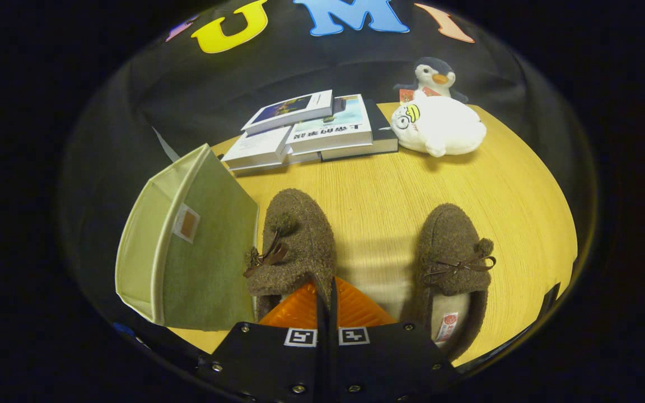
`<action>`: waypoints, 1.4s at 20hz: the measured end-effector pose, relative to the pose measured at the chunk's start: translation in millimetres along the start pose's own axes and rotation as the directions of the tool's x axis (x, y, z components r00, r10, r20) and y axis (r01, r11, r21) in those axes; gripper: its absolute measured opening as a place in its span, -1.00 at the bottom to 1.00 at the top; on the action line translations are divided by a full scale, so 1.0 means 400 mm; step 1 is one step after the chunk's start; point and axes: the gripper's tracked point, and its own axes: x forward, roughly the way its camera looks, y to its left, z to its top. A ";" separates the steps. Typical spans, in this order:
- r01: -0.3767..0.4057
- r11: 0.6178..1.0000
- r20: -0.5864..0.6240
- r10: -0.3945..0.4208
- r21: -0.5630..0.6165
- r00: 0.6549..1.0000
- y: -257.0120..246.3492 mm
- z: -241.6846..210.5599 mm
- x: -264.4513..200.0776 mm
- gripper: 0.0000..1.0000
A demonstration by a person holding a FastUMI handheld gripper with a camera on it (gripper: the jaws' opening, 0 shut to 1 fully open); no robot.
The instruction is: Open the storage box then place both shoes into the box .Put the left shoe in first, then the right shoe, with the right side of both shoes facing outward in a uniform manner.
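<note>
Where the two fingers (327,302) meet — pressed together, pinching the heel rim of the left shoe (294,240), hardly a gap between them. Just beside that shoe, touching its left side, the green storage box (188,246), tipped on its side on the bench (412,184). Right shoe (454,252) apart on the other side of the fingers. Beyond — stacked books (311,129), white plush toy (440,126), penguin toy (434,75).

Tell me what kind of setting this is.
Likely a staged tabletop in a booth: wooden table, stacked books, plush toys, slippers, green storage box. The gripper is shut on the left slipper.
</note>
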 end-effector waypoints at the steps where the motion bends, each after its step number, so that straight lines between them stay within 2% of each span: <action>1: -0.008 1.000 0.007 0.008 0.002 1.000 0.011 0.015 -0.014 -1.00; 5: -0.014 1.000 0.036 0.014 0.008 0.999 0.049 0.067 -0.063 -1.00; 11: -0.069 0.997 0.063 0.066 0.046 0.996 0.136 0.134 -0.123 -1.00; 18: -0.132 0.991 0.107 0.129 0.017 0.986 0.271 0.204 -0.173 -1.00; 23: -0.169 0.985 0.099 0.166 0.023 0.981 0.363 0.211 -0.159 -1.00; 28: -0.198 0.980 0.047 0.198 0.008 0.979 0.465 0.169 -0.106 -1.00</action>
